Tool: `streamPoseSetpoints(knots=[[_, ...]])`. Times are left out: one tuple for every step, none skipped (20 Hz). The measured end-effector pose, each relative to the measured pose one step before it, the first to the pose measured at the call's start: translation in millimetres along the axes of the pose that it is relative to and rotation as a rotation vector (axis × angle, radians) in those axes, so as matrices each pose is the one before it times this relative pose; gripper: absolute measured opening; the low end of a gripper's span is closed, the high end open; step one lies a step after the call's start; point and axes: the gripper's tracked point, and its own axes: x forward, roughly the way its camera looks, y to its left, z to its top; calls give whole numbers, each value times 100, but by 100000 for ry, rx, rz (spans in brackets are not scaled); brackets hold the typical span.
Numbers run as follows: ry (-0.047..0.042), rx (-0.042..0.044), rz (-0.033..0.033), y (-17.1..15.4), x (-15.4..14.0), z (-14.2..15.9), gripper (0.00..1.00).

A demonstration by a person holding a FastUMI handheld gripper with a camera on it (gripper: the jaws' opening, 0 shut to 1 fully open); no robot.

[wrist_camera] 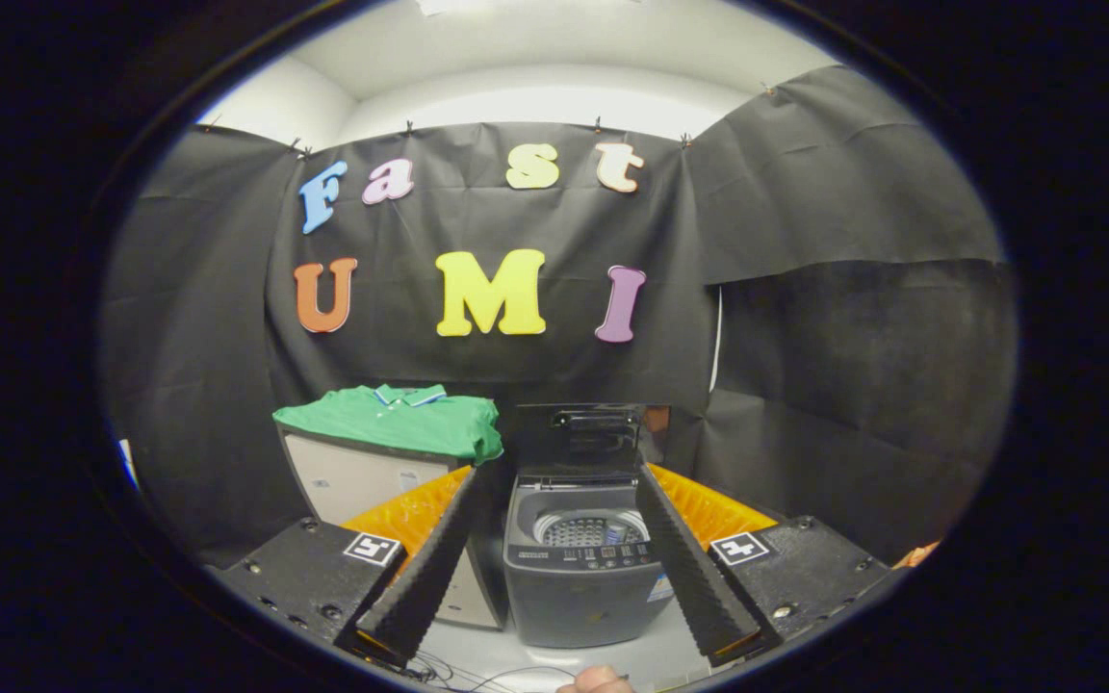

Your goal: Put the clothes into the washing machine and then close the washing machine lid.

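Gripper (564, 476) spread wide, nothing between its 2 fingers (439, 553), tips apart and framing the washing machine (579, 587) beyond them. Grey top-loader standing on the pale floor (651, 654), lid (593, 435) raised upright against the black booth wall (853, 385), drum (588, 529) open to view with its perforated metal base showing. Row of small buttons along the control panel (581, 555) at the machine's front edge. Green polo shirt (396, 419), folded, collar facing up, lying on top of a pale cabinet (362, 476) just left of the washing machine, 1 corner of the cloth hanging over the cabinet's right edge beside the raised lid. Shirt well ahead of the left finger, not touched. Thin dark cables (477, 674) trailing across the floor in front of the machine. Part of a hand (598, 681) showing low down, between the gripper's 2 finger bases.
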Motion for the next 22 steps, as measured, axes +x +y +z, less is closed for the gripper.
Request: streamPoseSetpoints(knots=[[-126, 157, -167, 679, 326, 360, 100], [49, 434, 86, 743, 174, 223, 100], [41, 629, 239, 921, 258, 357, 100], [143, 864, 266, 1055, 350, 357, 100], [-51, 965, 258, 1090, 423, 349, 100], [-43, 760, 440, 1251, 351, 516, 100], [537, -25, 13, 1124, 488, 428, 100], [28, -282, 917, 1067, 385, 270, 100], [-172, -465, 1063, 1398, 337, 555, 100], [142, -771, 866, 1020, 297, 487, 100], [161, -310, 1257, 1116, 259, 429, 100], [604, -353, 1398, 1203, 217, 480, 100], [243, -253, 1484, 1094, 364, 479, 100], [287, -21, 1380, 963, 514, 641, 100], [677, 139, 1444, 920, 581, 552, 100], [956, 269, 1475, 707, 559, 306, 100], [1098, 256, 1375, 810, 686, 511, 100], [1982, -313, 968, 501, 795, 266, 100], [1463, -229, 1478, 684, 858, 513, 100], [557, -199, 1808, 863, 1055, 587, 100], [766, -443, 1449, 694, 1204, 684, 100], [1883, -885, 1002, 357, 1123, 173, 100]])
